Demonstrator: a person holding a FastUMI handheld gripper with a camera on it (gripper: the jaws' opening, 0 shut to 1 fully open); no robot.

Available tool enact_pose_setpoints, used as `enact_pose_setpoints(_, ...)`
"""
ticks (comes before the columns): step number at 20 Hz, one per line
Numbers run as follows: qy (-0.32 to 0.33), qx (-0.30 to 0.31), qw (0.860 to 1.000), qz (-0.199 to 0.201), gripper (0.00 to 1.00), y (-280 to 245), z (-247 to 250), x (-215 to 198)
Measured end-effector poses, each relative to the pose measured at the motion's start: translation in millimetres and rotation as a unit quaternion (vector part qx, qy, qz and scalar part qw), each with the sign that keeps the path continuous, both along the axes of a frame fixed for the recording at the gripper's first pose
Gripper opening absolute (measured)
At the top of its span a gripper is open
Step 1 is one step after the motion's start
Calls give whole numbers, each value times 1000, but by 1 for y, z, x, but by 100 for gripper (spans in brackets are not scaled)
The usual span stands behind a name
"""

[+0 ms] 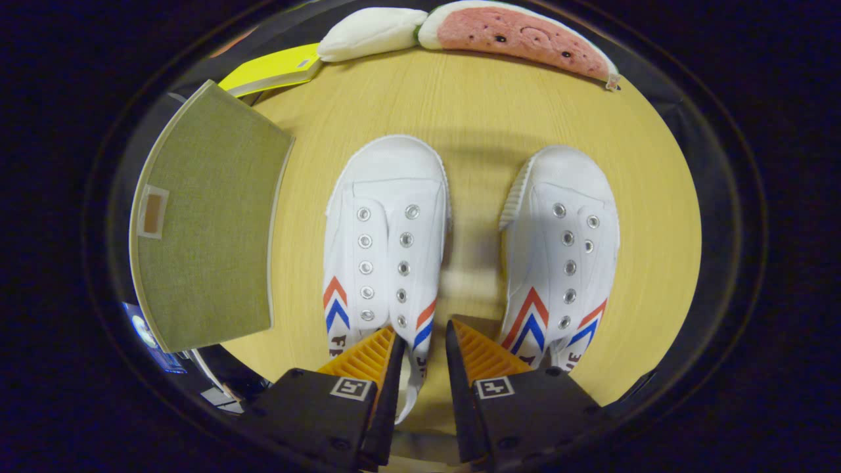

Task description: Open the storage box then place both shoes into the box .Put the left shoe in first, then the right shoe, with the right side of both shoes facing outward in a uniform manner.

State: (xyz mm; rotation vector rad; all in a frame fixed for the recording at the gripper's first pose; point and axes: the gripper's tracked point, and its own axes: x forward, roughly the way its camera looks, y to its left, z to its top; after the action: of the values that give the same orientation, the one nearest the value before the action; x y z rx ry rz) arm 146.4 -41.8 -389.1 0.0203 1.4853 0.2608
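Tongs (420, 341) are gaping, one finger inside the left shoe (384, 243), its side wall between them.
The right shoe (562, 253) is waiting beside it on the desk (473, 105); the box (210, 217) is lying shut, so grabbing now risks skipping the opening step.

gripper (420, 341) with ribbed fingers (364, 358), dark housings, square coded marker on each

On your table (473, 112) the left shoe (384, 243) lies beside the right shoe (565, 256), the storage box (204, 223) to their left, and plush toys (519, 36) lie beyond them.
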Motion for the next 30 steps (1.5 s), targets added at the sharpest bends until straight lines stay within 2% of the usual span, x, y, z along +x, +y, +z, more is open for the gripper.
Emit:
enact_pose_setpoints(1,-2,3,1000,4,37,3,3,1)
enact_pose_setpoints(2,2,2,1000,6,20,3,1,-1)
enact_pose_setpoints(3,5,2,1000,3,14,4,3,0)
enact_pose_setpoints(6,10,13,1000,-11,7,6,5,-4)
enact_pose_setpoints(12,-17,11,999,-38,6,14,35,-11)
enact_pose_setpoints(16,-53,28,996,-64,6,32,82,-6)
enact_pose_setpoints(23,-172,18,982,-75,6,63,173,6)
enact_pose_setpoints(27,-209,25,974,-80,6,93,201,0)
enact_pose_setpoints(30,-224,37,971,-70,6,125,215,-7)
